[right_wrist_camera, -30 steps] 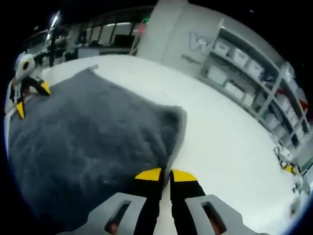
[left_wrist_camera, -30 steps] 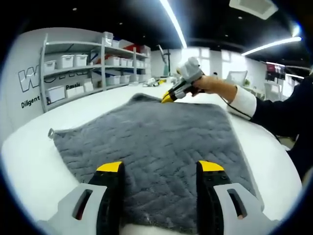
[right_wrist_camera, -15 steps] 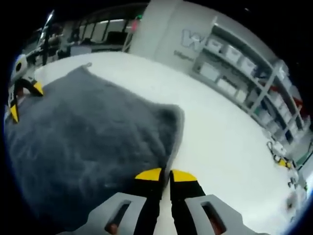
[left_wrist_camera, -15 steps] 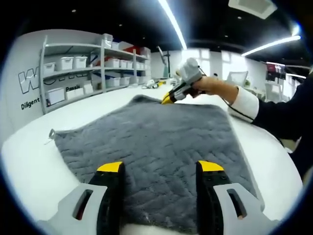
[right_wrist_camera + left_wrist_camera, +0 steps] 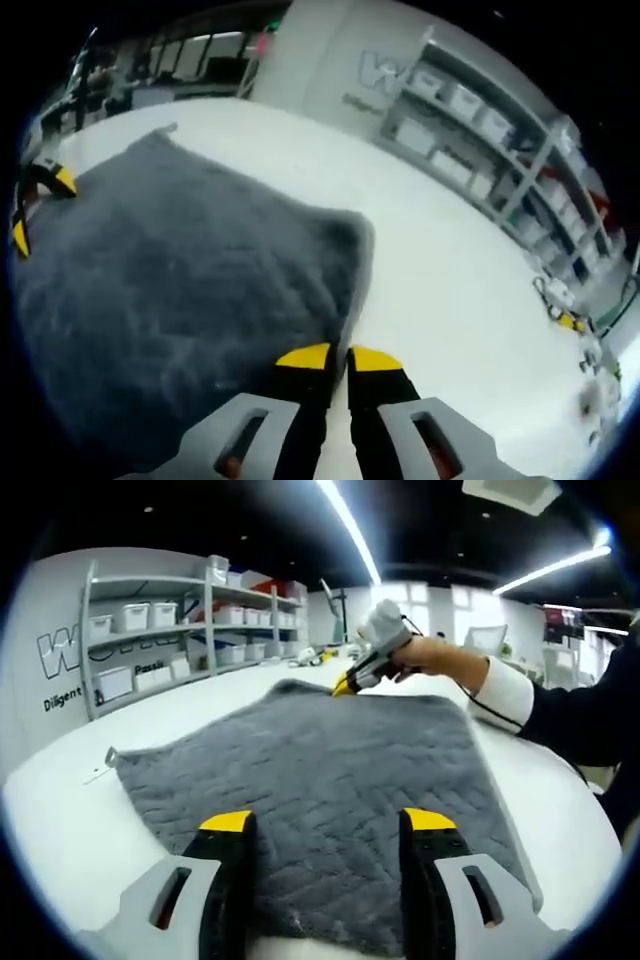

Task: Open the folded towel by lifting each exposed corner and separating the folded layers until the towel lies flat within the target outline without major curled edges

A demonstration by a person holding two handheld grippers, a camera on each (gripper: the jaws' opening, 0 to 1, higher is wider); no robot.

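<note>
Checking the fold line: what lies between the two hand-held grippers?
In the left gripper view, the grey towel spans the stretch from the open left hand-held gripper to the right hand-held gripper pinching its far edge.

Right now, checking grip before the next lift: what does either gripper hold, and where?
Right gripper pinches the grey towel at its far edge; left gripper holds nothing.

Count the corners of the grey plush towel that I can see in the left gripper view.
3 on the grey plush towel: left one with a small loop, far one near the right gripper, right-near one. The fourth may be hidden below the left gripper.
</note>
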